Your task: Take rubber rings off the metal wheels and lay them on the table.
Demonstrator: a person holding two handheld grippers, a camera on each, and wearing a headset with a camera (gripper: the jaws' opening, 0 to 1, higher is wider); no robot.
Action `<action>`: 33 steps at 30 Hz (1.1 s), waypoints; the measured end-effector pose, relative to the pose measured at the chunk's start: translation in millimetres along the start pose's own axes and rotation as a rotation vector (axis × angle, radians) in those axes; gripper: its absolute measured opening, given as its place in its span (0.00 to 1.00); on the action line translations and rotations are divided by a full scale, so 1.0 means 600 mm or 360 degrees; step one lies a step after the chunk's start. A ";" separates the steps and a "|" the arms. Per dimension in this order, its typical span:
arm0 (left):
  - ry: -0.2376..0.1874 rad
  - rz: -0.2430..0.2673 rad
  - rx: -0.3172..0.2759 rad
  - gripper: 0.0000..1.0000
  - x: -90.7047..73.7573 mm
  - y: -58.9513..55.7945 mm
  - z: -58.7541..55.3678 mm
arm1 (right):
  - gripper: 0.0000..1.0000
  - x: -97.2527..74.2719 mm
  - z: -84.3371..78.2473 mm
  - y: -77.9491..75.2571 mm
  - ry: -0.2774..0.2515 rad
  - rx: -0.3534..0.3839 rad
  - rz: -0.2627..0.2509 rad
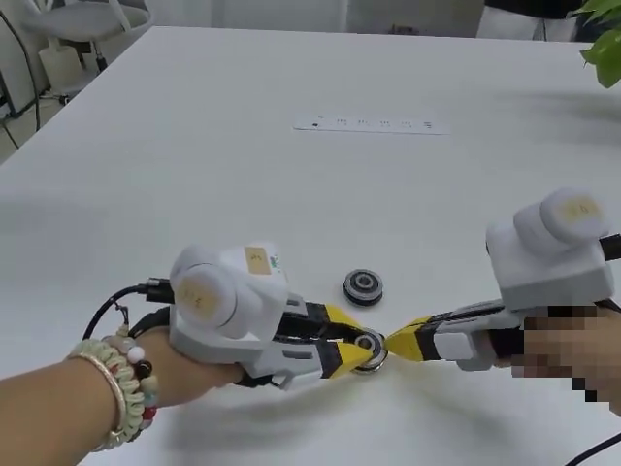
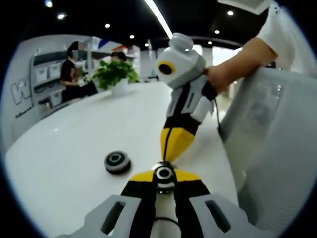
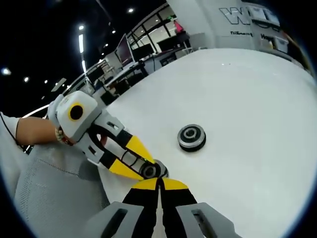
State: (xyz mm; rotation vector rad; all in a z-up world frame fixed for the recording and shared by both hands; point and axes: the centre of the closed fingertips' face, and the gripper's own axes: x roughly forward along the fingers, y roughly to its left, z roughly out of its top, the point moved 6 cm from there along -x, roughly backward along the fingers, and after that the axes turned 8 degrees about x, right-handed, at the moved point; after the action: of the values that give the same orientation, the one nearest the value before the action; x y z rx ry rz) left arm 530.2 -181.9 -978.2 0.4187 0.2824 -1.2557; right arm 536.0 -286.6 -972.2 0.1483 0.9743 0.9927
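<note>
My left gripper comes in from the left, shut on a small metal wheel held just above the white table. From the right, my right gripper has its yellow tips pinched together on the rubber ring at that wheel's rim. The left gripper view has the held wheel between its own jaws, with the right gripper touching it from above. In the right gripper view the shut right gripper meets the wheel. A second wheel with its black ring lies flat nearby.
A flat white strip lies farther back on the table. A plant stands at the far right corner and a chair beyond the far left edge. People stand in the background of the left gripper view.
</note>
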 end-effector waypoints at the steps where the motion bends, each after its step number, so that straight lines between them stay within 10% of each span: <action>1: 0.0001 0.0001 0.0000 0.14 0.000 0.000 0.000 | 0.00 0.000 0.000 -0.001 -0.0002 0.0006 0.0001; 33: -0.0002 0.0004 0.0004 0.14 -0.001 0.002 0.000 | 0.00 0.005 0.009 0.019 -0.0028 -0.0025 0.0059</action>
State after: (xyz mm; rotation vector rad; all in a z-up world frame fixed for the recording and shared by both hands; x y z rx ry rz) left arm 531.0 -181.1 -978.0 0.4204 0.2792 -1.2538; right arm 533.3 -276.3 -964.7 0.1622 0.9503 1.0315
